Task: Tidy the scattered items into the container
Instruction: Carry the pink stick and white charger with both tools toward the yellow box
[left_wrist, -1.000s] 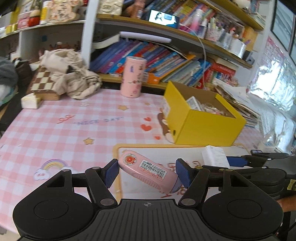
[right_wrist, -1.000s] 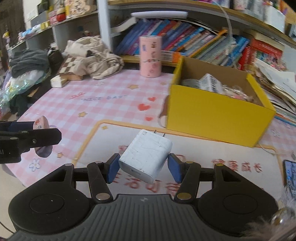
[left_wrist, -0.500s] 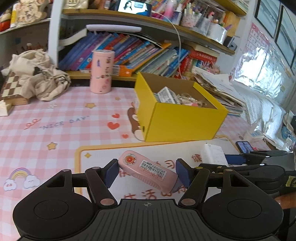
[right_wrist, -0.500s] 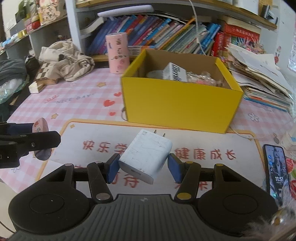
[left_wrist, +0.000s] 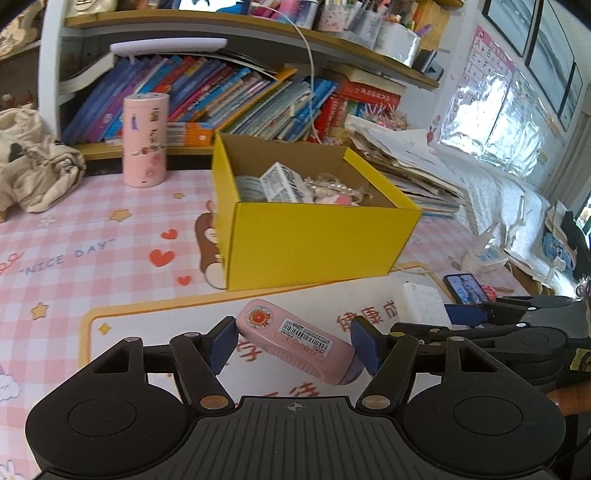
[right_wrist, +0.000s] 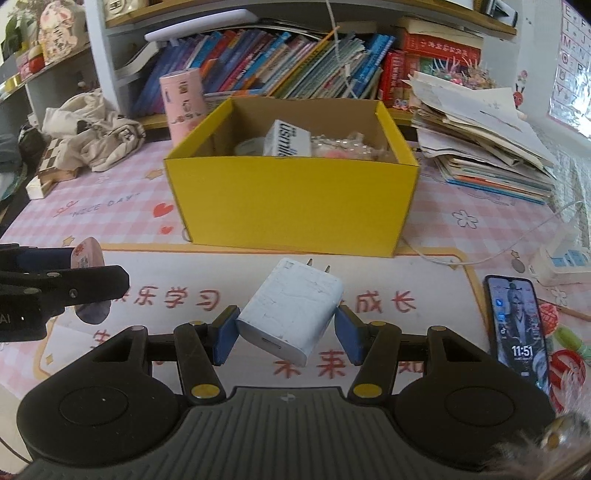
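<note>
Both claws carry an item in front of the yellow box.
The left claw (left_wrist: 295, 341) grips a pink tube-like case (left_wrist: 299, 341) with a barcode label, perhaps a correction tape, end to end between its blue pads. The right claw (right_wrist: 286, 328) clamps a white wall charger (right_wrist: 291, 310), prongs pointing at the yellow box (right_wrist: 291, 203). The box stands open on the pink-checked bench (right_wrist: 110, 199), already holding a small carton and trinkets; a phone (right_wrist: 517, 325) lies right of it.

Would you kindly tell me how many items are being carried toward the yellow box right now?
2: a pink bottle in the left claw and a white charger in the right claw, both short of the box.
</note>
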